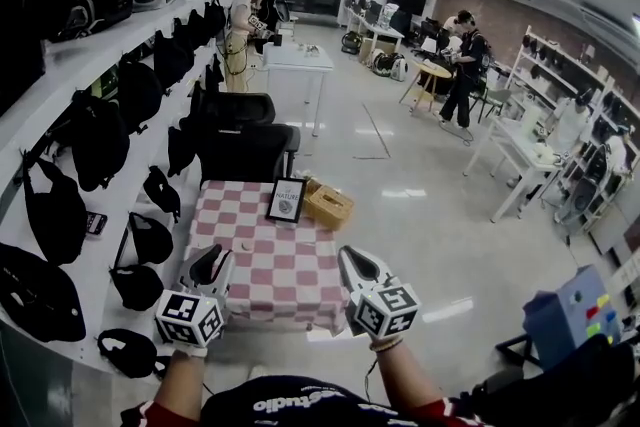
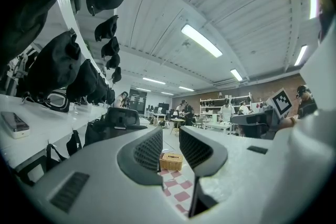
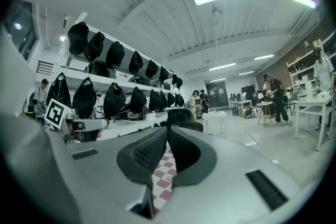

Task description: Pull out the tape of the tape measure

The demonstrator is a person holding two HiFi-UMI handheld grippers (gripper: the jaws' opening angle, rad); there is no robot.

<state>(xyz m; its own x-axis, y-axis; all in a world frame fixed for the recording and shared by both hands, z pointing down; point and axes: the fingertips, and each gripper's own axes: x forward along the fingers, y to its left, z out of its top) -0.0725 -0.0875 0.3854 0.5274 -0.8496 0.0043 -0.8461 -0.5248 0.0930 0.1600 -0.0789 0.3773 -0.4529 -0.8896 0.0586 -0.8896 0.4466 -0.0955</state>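
Before the pink-and-white checked table (image 1: 280, 277), left tongs (image 1: 214, 255) gape empty, right tongs (image 1: 352, 255) closed; tape measure not made out, likely light, hard-cased: pinch its hook.

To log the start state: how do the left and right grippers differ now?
The left gripper has its jaws apart; the right gripper has them together. In the head view, the left is by the table's left edge and the right is by its right edge. Both are empty.
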